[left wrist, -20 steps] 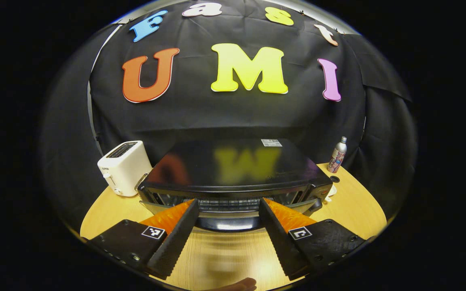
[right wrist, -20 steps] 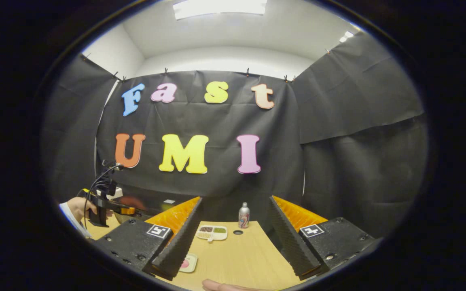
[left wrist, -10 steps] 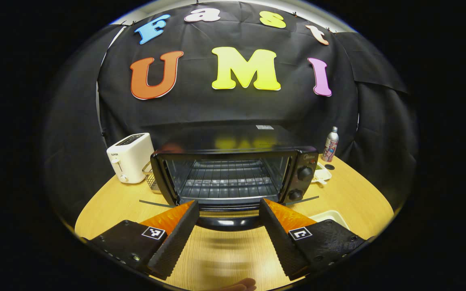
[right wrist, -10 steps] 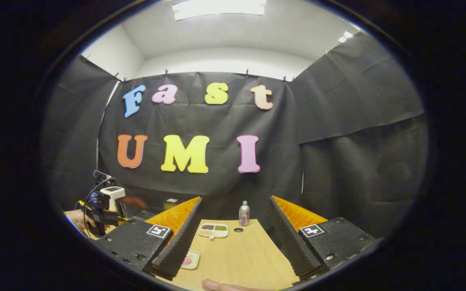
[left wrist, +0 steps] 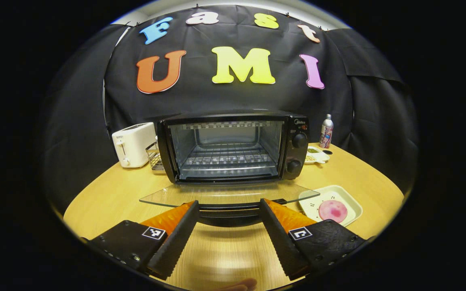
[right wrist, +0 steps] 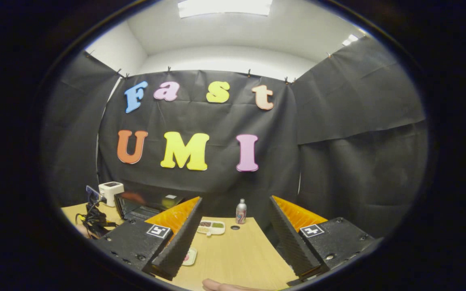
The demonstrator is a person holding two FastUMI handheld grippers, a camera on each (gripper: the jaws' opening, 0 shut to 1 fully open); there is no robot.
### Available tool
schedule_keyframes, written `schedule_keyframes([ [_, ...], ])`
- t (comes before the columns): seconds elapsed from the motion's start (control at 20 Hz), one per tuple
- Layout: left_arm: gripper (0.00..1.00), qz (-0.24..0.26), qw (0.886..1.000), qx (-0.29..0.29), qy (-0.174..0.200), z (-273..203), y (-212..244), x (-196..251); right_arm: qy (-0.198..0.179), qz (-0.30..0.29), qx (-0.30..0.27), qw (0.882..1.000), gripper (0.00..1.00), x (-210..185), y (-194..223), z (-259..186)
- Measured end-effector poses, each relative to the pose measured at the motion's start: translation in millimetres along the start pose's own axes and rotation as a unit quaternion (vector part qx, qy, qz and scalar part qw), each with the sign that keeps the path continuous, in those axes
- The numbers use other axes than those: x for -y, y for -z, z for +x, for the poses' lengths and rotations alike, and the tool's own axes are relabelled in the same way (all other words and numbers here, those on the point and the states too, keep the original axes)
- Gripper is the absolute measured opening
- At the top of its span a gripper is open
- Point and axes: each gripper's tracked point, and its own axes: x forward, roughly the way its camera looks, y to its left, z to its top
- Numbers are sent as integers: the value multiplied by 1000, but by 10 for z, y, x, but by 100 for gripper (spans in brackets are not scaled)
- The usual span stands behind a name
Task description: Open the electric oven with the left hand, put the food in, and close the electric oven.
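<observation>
The black electric oven (left wrist: 233,145) stands mid-table with its glass door (left wrist: 225,195) lowered flat and an empty wire shelf inside. My left gripper (left wrist: 229,202) is open, its fingertips at the door's front edge with the dark handle (left wrist: 229,212) lying across between them; neither finger presses on it. A pink round slice of food (left wrist: 332,210) rests on a cream tray (left wrist: 348,200) right of the door. My right gripper (right wrist: 235,199) hangs open over the table, nothing between its fingers. The right gripper view has the oven (right wrist: 136,205), the tray (right wrist: 189,257) and the left gripper (right wrist: 93,216) at left.
A white toaster (left wrist: 134,143) and a small wire basket (left wrist: 153,155) stand left of the oven. A divided dish (left wrist: 316,155) and a bottle (left wrist: 326,131) sit at its right, by the back wall. Bare wooden table (left wrist: 233,250) lies in front.
The oven door has swung down from nearly shut to flat as my left gripper dropped and drew back at its handle. The right gripper has barely moved.
</observation>
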Motion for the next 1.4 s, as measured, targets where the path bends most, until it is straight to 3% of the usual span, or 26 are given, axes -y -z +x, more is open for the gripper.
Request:
schedule_keyframes([
  [0.2,94,4,1000,-4,0,1,215,5,6,-8,-9,1000,98,37,50,37],
  [0.4,94,6,998,-69,3,54,650,2,13,-15,-26,999,98,56,118,99],
  [0.55,94,9,999,-43,1,33,538,-16,10,-21,-42,999,98,11,173,192],
  [0.7,94,-14,998,-59,-10,-32,582,-95,6,-30,-65,997,98,-50,270,313],
  [1.1,93,-47,996,59,-52,-718,-242,-424,-25,-32,-162,986,99,-317,840,783],
  [1.4,96,-24,987,136,-86,-1355,-838,-593,-80,-15,-287,954,100,-691,1615,1078],
])
